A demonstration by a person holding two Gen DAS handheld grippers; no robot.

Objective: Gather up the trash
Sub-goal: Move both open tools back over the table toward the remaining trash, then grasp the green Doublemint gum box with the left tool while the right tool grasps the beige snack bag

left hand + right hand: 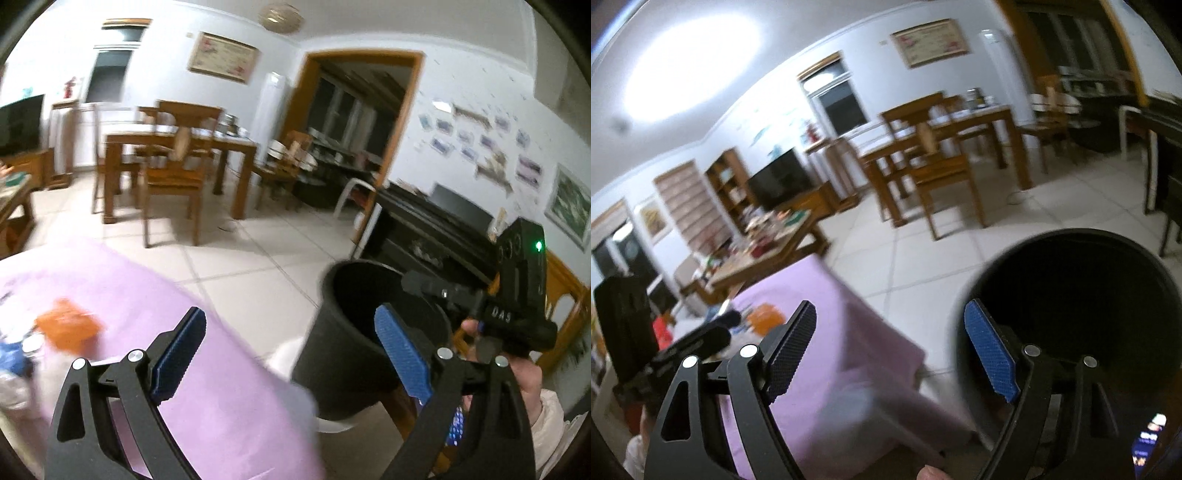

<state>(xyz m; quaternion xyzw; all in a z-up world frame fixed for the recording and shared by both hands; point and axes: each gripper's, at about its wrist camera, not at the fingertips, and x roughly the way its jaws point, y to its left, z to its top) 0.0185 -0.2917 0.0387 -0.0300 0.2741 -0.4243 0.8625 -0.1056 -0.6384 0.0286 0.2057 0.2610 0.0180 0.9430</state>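
Left wrist view: right tool body reads "DAS".

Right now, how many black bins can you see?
1. The black bin stands on the tiled floor just right of the pink-covered table. Others may be hidden outside the view.

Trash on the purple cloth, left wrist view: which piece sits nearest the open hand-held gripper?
The orange wrapper, just left of the left hand-held gripper. The blue and whitish scraps lie farther out at the frame's left edge.
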